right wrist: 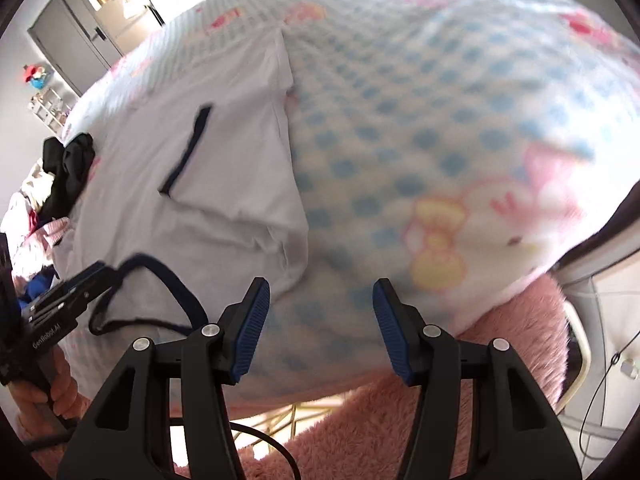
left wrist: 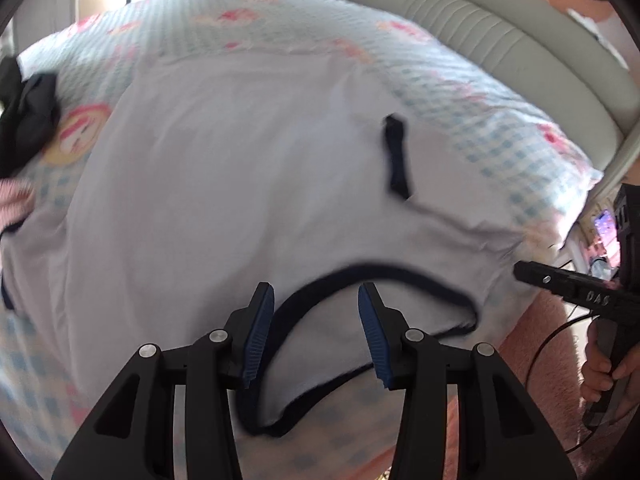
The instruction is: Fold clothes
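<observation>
Lying flat on the bed [left wrist: 500, 92], the white shirt [left wrist: 240, 180] filled the frame's centre, its dark collar [left wrist: 320, 292] lower centre between the left gripper [left wrist: 316, 336]'s spread fingers; the right gripper [right wrist: 320, 332] hovered spread over bare blanket, farther off.

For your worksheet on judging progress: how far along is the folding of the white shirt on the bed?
Done: the white shirt lies spread on the checked blanket. In hand: nothing; the left tool hangs open over the dark-trimmed neckline, and the right tool is open too. Left: every fold.
</observation>
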Demonstrator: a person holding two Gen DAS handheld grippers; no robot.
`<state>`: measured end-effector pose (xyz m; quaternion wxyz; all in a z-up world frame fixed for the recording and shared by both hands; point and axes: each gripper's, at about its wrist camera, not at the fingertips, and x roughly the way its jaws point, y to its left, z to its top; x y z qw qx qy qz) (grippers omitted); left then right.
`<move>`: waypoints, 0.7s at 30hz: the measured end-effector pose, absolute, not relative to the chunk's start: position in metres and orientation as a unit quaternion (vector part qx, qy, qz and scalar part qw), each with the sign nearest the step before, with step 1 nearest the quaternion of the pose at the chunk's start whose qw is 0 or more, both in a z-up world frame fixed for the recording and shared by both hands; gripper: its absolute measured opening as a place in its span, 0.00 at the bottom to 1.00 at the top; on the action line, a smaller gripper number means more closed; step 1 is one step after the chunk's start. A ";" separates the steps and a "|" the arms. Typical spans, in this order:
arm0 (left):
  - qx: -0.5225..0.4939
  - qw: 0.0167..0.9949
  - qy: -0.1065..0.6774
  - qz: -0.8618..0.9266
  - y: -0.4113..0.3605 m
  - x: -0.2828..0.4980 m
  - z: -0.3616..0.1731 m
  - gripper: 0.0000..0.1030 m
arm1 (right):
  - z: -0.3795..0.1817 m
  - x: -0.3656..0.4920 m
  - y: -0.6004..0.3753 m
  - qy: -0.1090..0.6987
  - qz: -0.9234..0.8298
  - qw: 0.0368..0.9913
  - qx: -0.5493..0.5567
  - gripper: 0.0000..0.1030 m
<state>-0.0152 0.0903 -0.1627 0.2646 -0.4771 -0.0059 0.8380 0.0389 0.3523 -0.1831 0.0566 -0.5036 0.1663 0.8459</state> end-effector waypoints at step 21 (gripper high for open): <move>-0.531 0.359 0.058 0.765 0.171 0.000 -0.175 0.44 | -0.190 0.019 0.357 0.157 0.845 0.077 -0.506 0.53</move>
